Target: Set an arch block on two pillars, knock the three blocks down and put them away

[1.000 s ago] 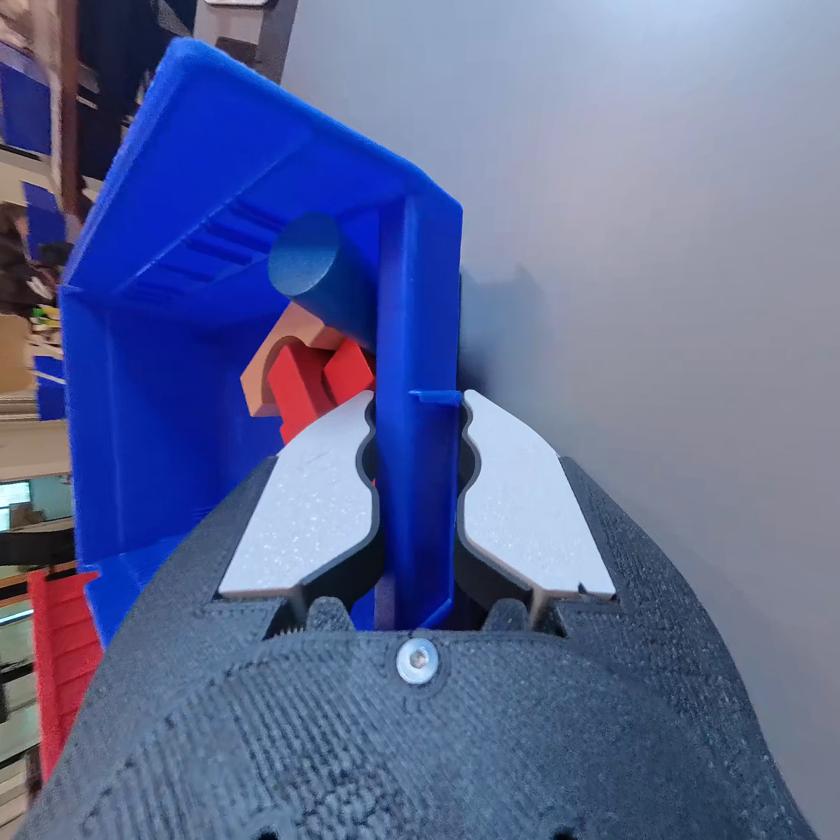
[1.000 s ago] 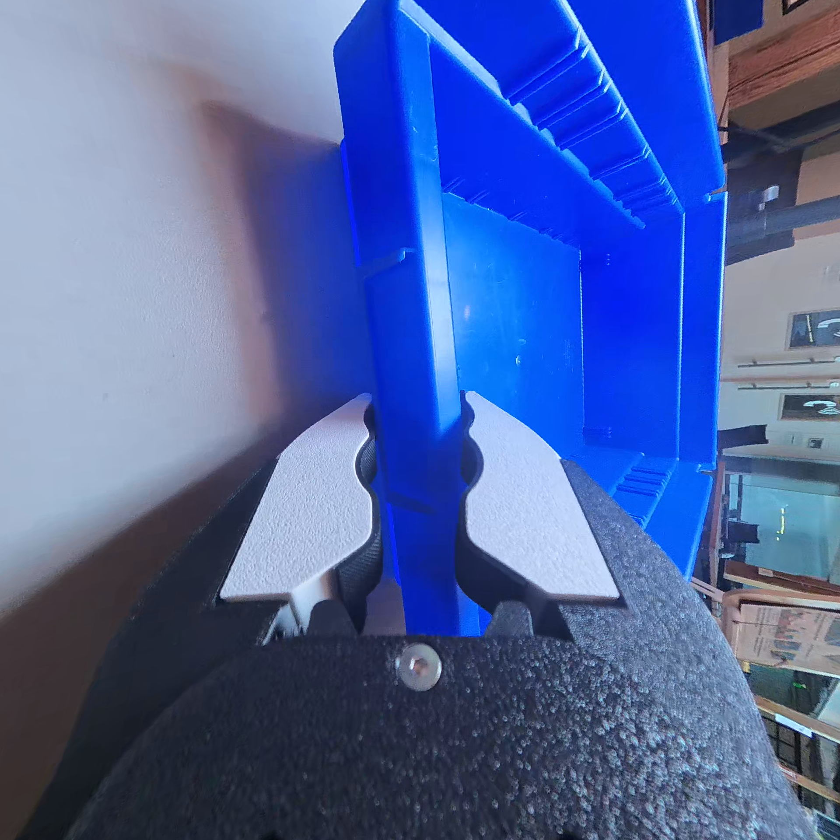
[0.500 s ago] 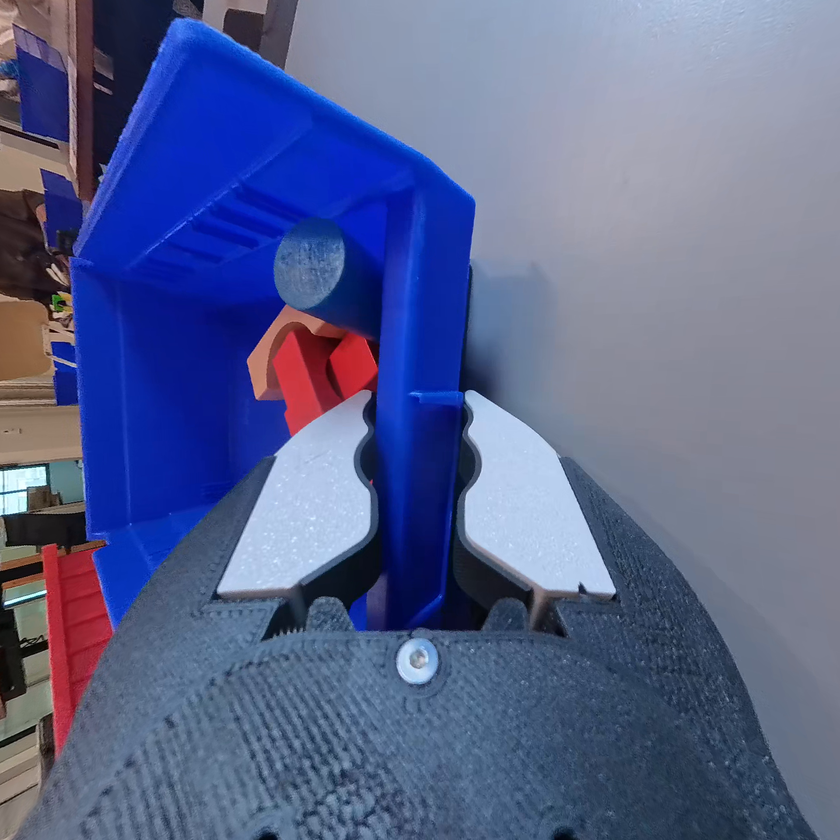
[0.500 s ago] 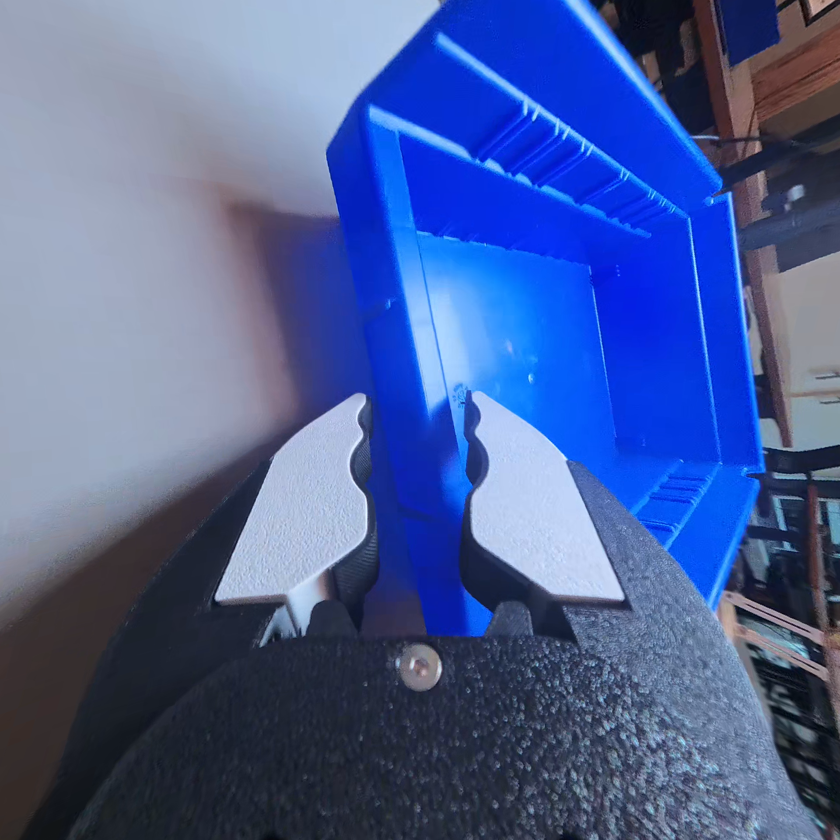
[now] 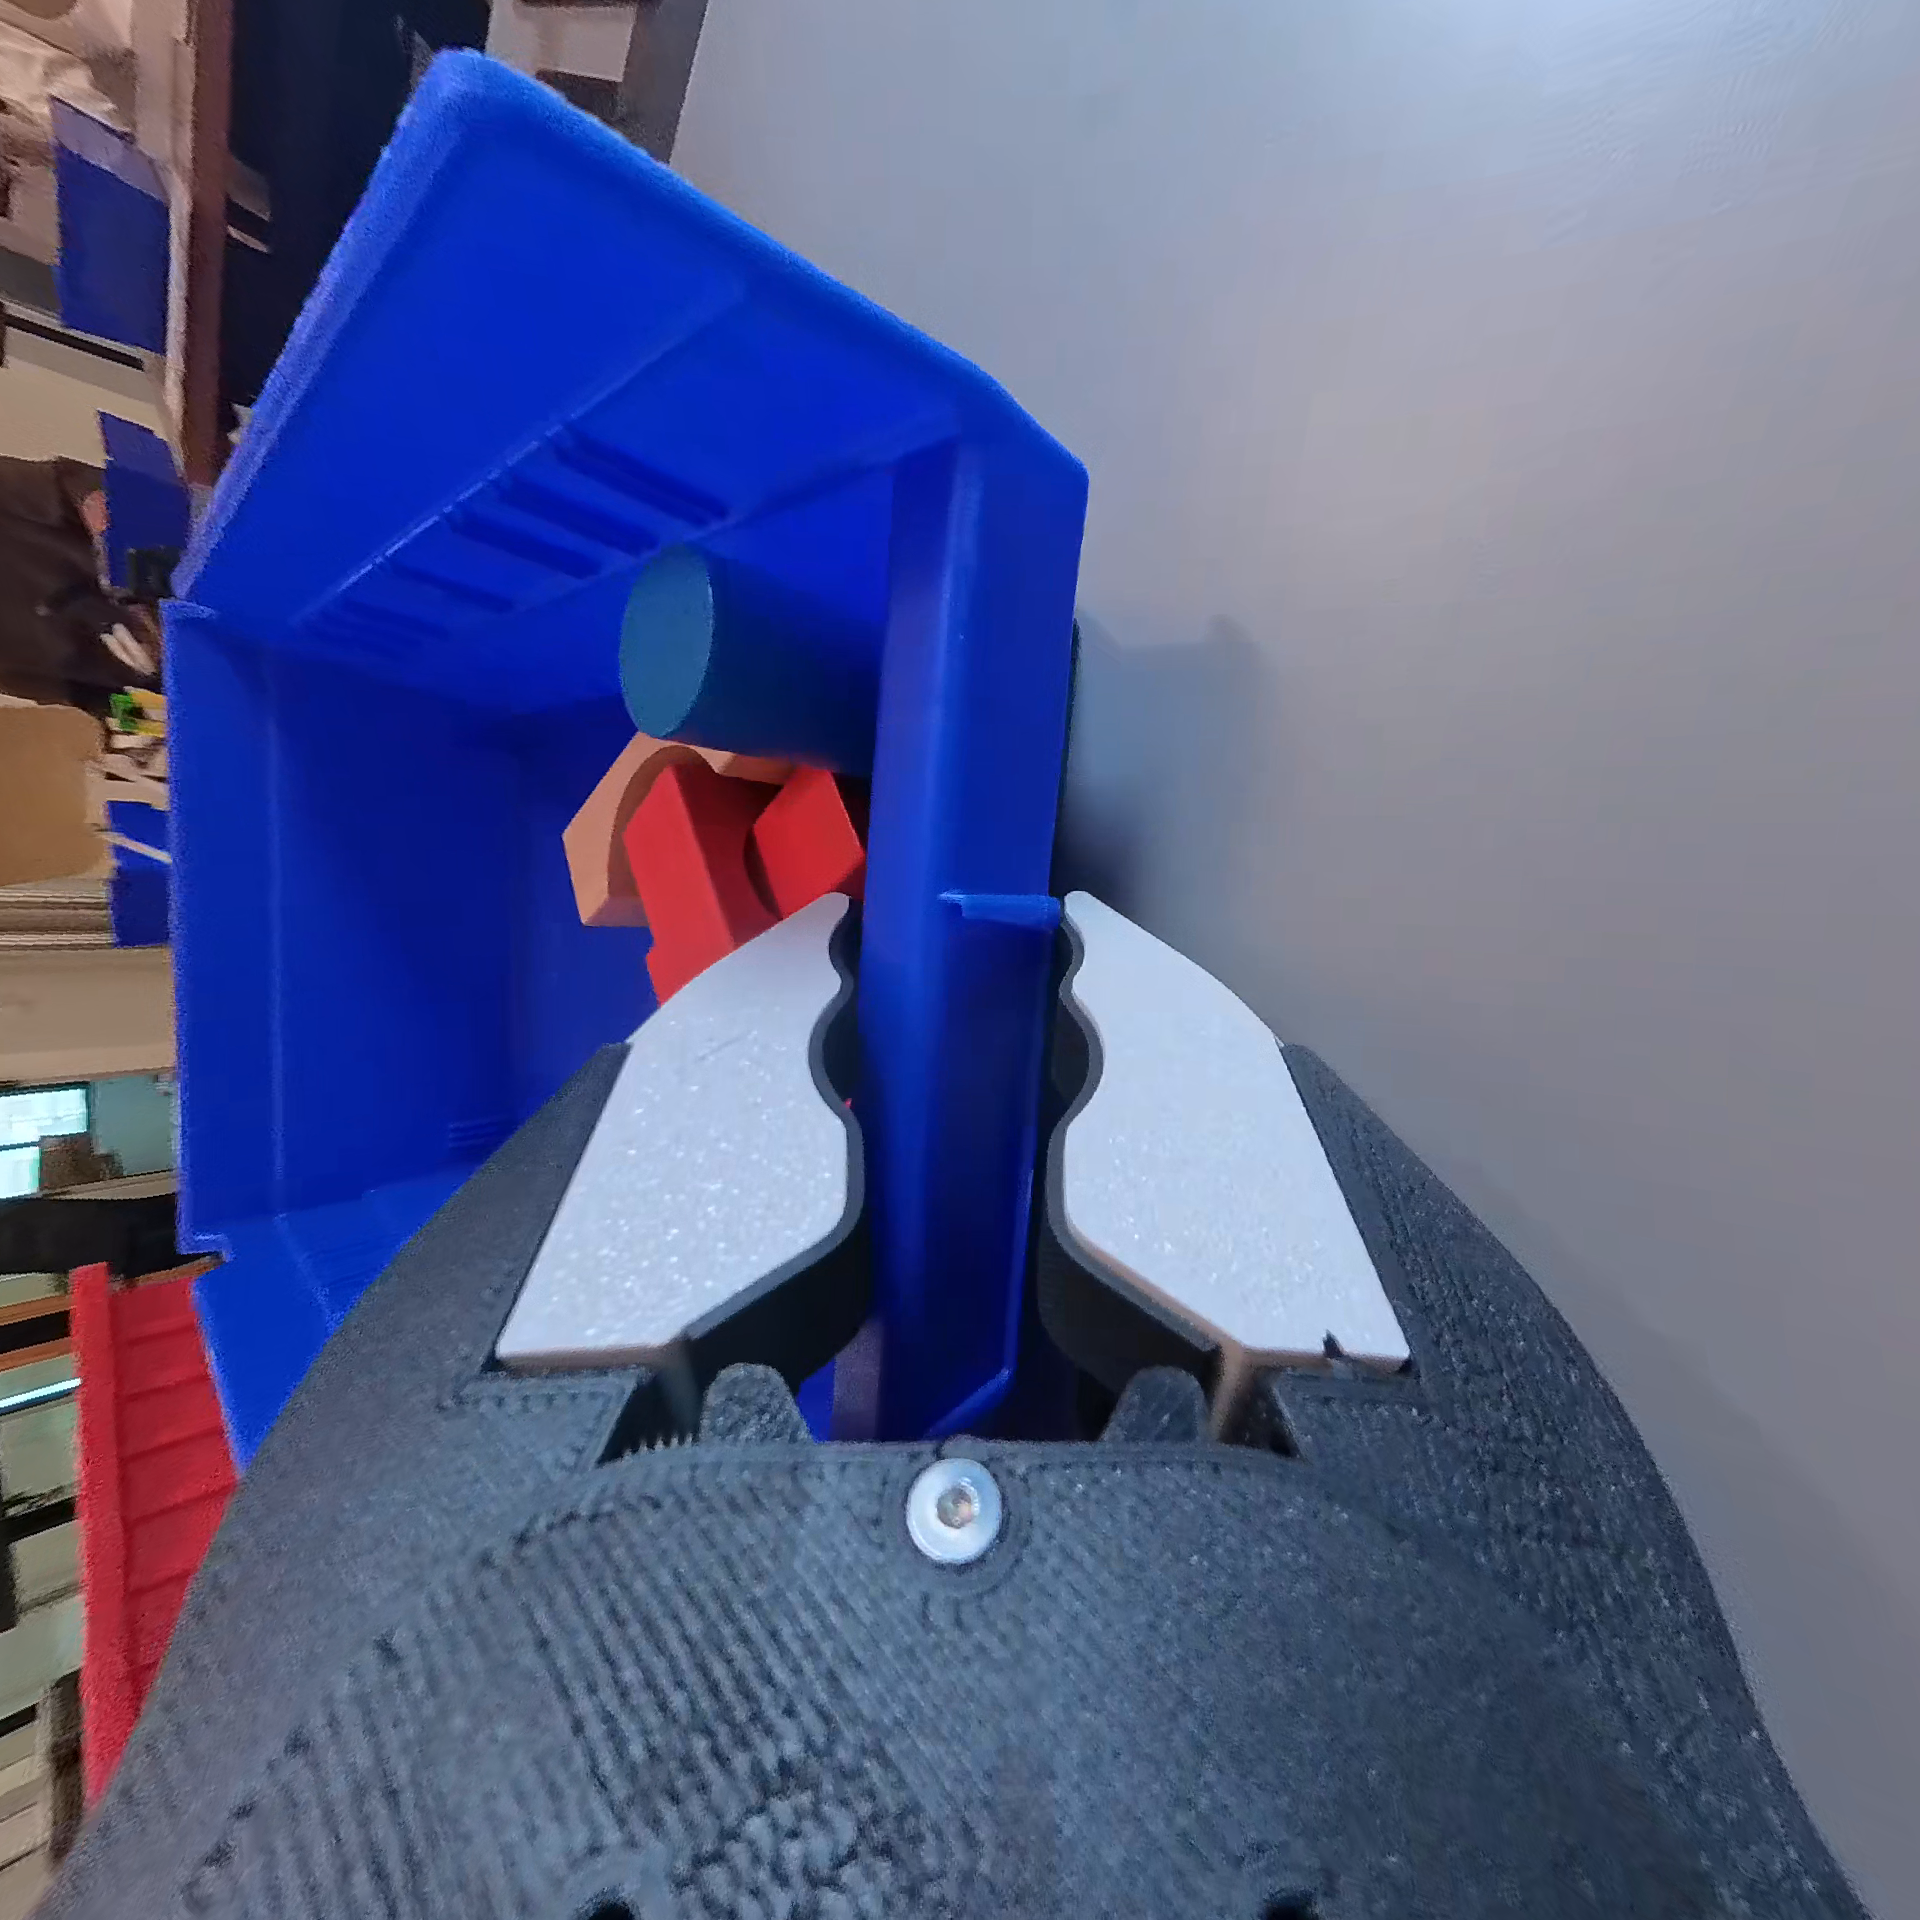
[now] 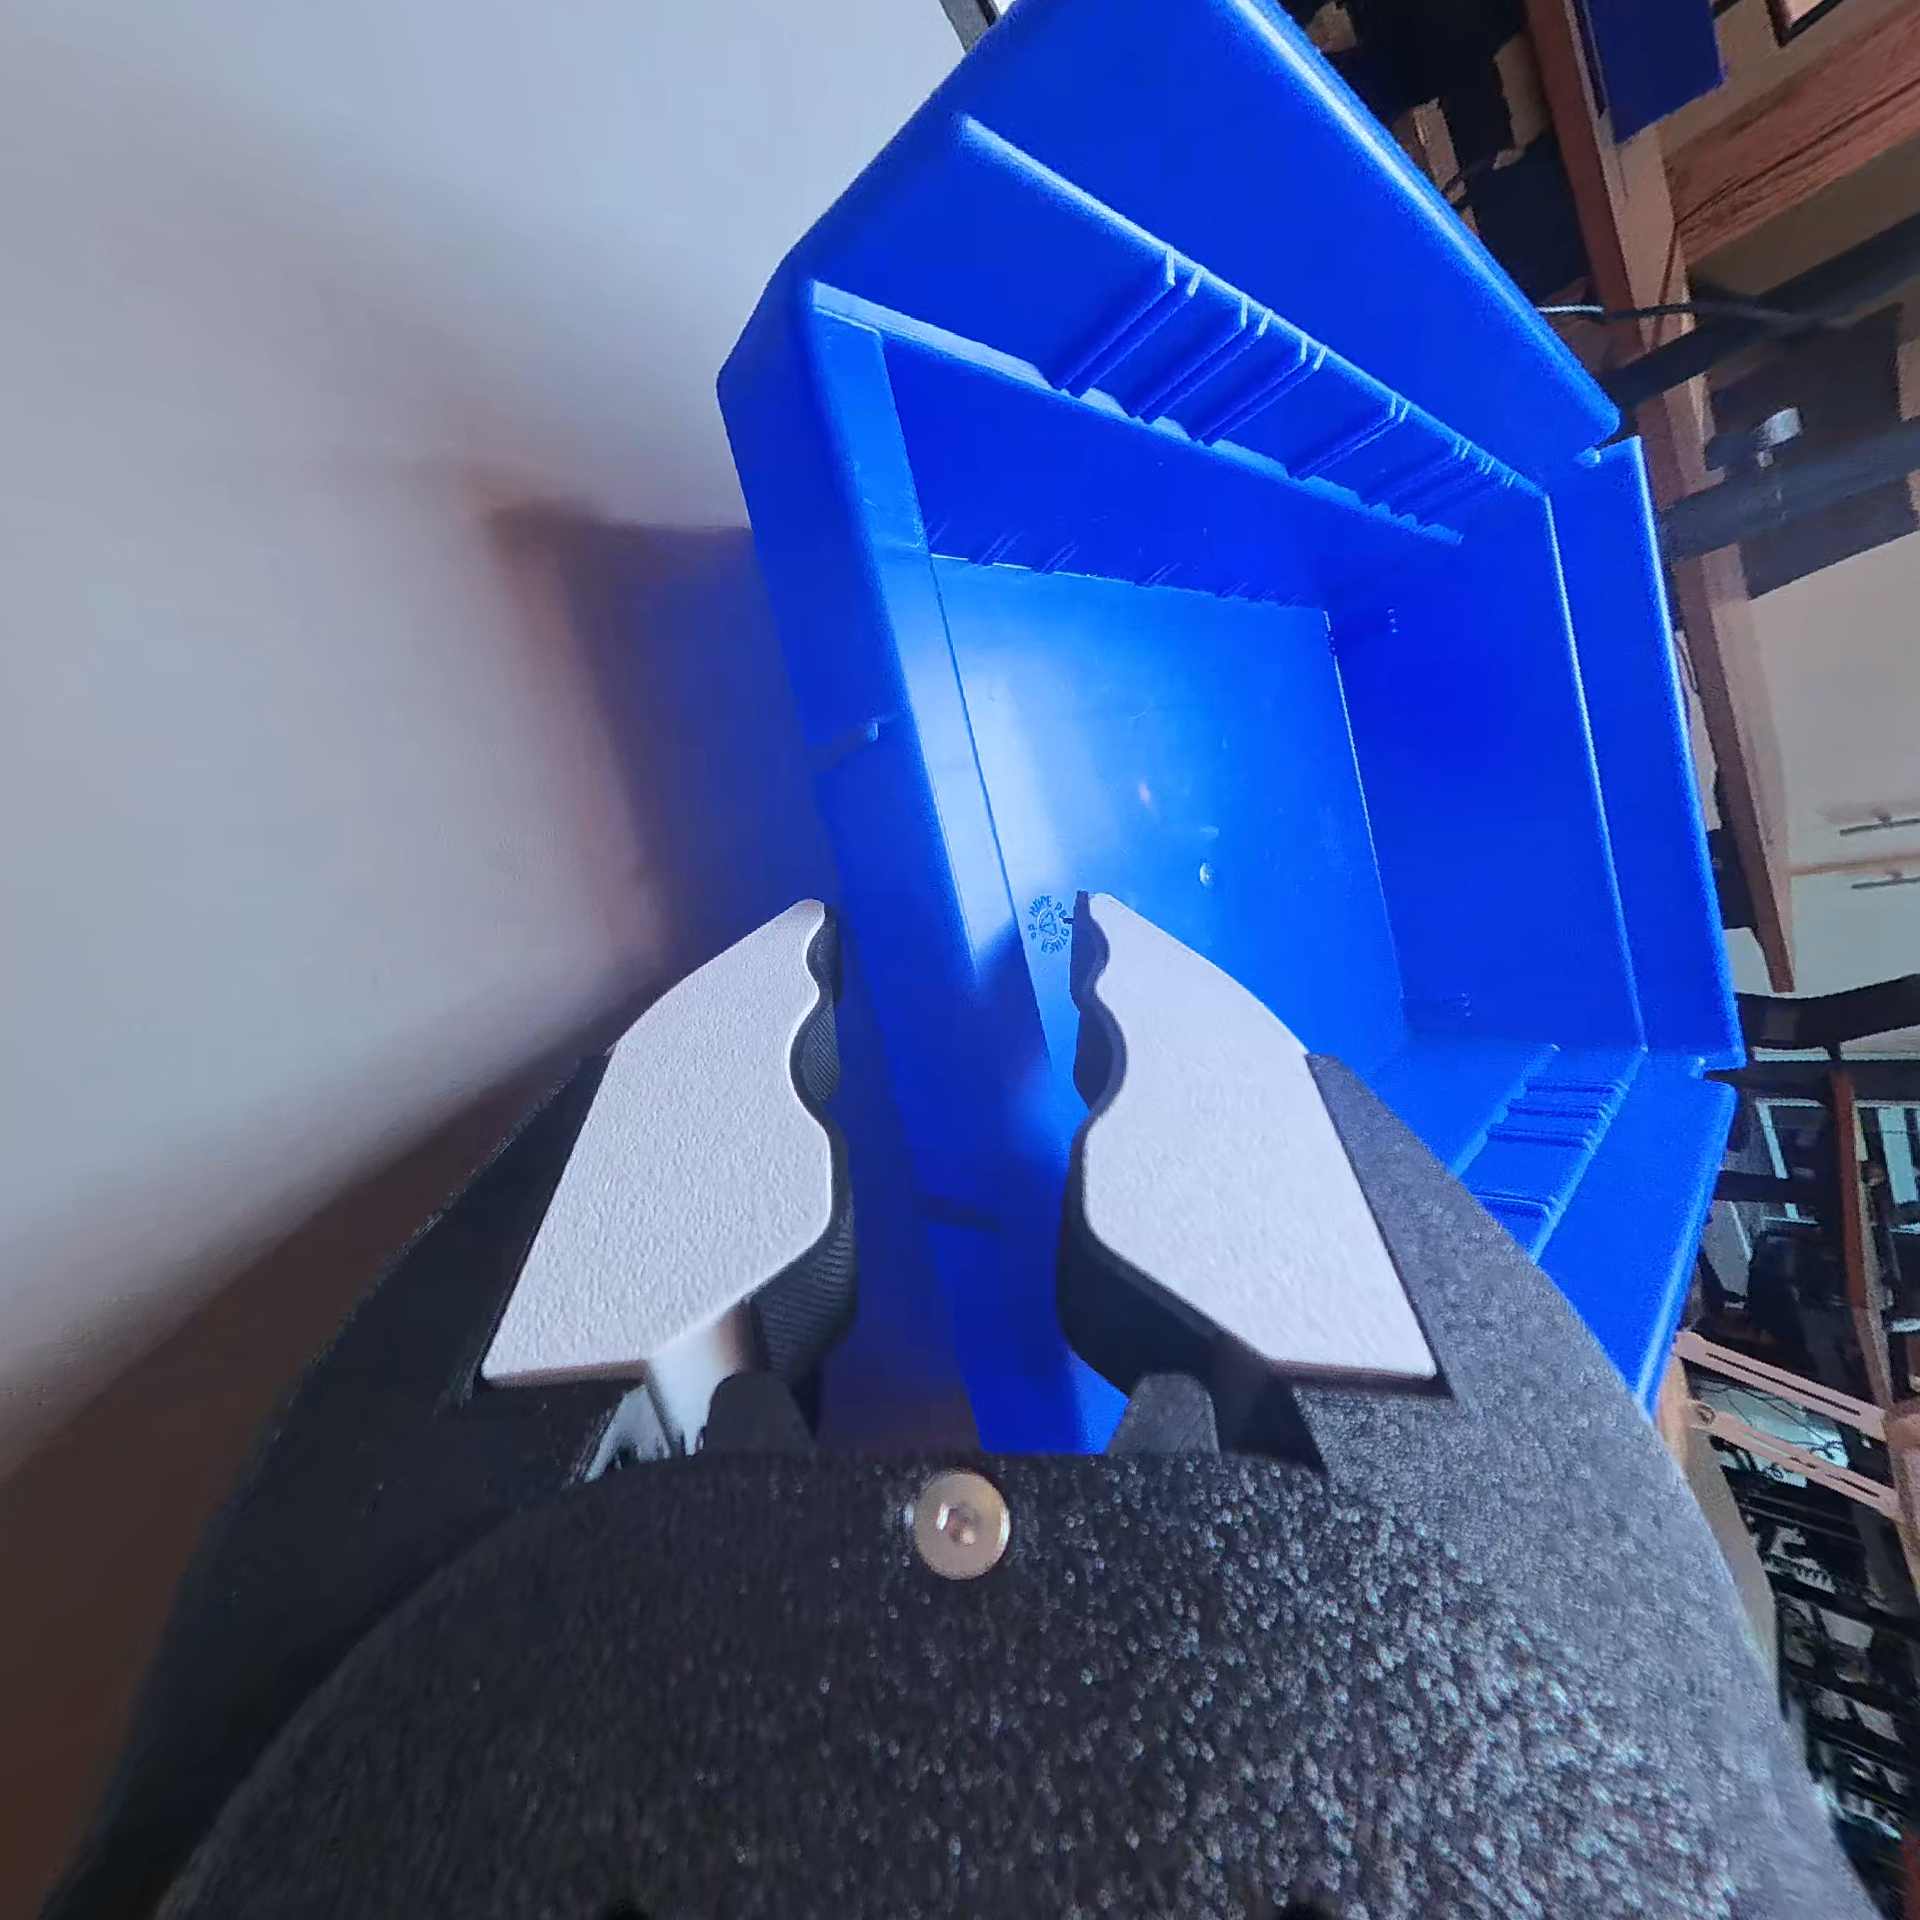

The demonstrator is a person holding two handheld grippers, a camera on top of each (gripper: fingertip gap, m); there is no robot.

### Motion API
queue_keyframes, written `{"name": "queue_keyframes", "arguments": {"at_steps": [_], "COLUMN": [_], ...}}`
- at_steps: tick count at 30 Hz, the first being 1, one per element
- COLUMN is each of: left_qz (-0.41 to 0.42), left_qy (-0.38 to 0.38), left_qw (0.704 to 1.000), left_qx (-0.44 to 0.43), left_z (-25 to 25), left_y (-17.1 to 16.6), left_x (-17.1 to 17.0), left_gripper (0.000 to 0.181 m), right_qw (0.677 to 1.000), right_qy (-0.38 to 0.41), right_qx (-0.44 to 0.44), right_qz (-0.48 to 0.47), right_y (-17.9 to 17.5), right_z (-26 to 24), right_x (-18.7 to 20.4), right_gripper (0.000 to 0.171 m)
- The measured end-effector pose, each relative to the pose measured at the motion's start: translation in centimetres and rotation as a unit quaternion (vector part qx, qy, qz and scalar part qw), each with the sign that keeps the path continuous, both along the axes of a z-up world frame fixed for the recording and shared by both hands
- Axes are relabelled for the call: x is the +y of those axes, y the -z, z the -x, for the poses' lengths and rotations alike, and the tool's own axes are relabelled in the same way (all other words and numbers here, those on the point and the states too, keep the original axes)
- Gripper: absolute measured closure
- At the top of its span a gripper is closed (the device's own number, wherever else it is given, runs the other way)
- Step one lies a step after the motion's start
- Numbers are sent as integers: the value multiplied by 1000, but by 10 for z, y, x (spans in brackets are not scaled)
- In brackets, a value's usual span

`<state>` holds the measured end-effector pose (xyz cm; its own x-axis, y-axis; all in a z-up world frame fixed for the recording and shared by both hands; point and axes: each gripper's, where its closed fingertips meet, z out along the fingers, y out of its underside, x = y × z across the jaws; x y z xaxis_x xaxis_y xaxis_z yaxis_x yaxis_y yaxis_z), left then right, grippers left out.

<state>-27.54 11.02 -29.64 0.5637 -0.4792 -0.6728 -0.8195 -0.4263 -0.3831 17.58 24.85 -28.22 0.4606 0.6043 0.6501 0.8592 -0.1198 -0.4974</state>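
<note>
Three blocks (image 5: 727, 790) already in blue bin (image 5: 343, 935), left gripper (image 5: 956, 914) clamping its wall, right gripper (image 6: 951, 914) apparently loosened astride opposite wall; task nearly done.

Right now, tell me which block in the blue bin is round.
The dark blue cylinder block, lying on its side atop the others with its flat circular end showing. The red block is angular; the orange arch block only has a curved cutout.

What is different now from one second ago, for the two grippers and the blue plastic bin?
The right gripper has opened and let go of the blue plastic bin's wall, which now stands slanted and loose between its fingers. The left gripper stays shut on the opposite wall; the blocks inside have not moved.
</note>
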Motion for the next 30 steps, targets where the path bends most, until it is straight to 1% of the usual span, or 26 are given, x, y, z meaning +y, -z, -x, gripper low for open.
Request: {"name": "queue_keyframes", "arguments": {"at_steps": [2,4,6,8,9,12,14,16,20,23,26,27,28,30], "left_qz": [-12,-17,-24,-43,-54,-102,-137,-170,-233,-263,-274,-270,-254,-209], "left_qy": [0,4,10,27,41,44,22,-15,-58,-77,-84,-85,-85,-97], "left_qw": [999,1000,999,994,988,964,948,940,924,908,901,901,908,929], "left_qx": [30,13,-37,-101,-139,-243,-285,-297,-299,-316,-325,-328,-323,-289], "left_z": [2,-3,-11,-21,-28,-34,-26,-12,11,22,29,30,30,36], "left_y": [-1,-2,-9,-23,-32,-60,-73,-81,-103,-118,-128,-131,-130,-124], "left_x": [2,2,2,2,1,4,8,12,11,7,6,6,8,16], "left_gripper": [147,147,144,142,142,143,146,147,148,150,151,151,151,148], "right_qw": [1000,998,992,985,982,973,968,965,968,970,970,969,970,972], "right_qy": [6,13,7,3,6,21,25,22,2,-31,-65,-74,-82,-93], "right_qx": [18,61,123,172,190,229,249,259,246,234,229,228,224,210], "right_qz": [6,21,27,10,0,-28,-28,-31,-42,-54,-58,-55,-51,-46], "right_y": [-1,-5,-17,-36,-45,-70,-77,-80,-78,-76,-72,-70,-67,-60], "right_z": [1,3,10,14,13,7,6,8,18,33,51,56,61,67], "right_x": [0,-1,-3,-4,-5,-7,-9,-11,-14,-20,-28,-30,-32,-35], "right_gripper": [126,123,123,123,124,129,131,133,135,137,140,141,141,142]}}
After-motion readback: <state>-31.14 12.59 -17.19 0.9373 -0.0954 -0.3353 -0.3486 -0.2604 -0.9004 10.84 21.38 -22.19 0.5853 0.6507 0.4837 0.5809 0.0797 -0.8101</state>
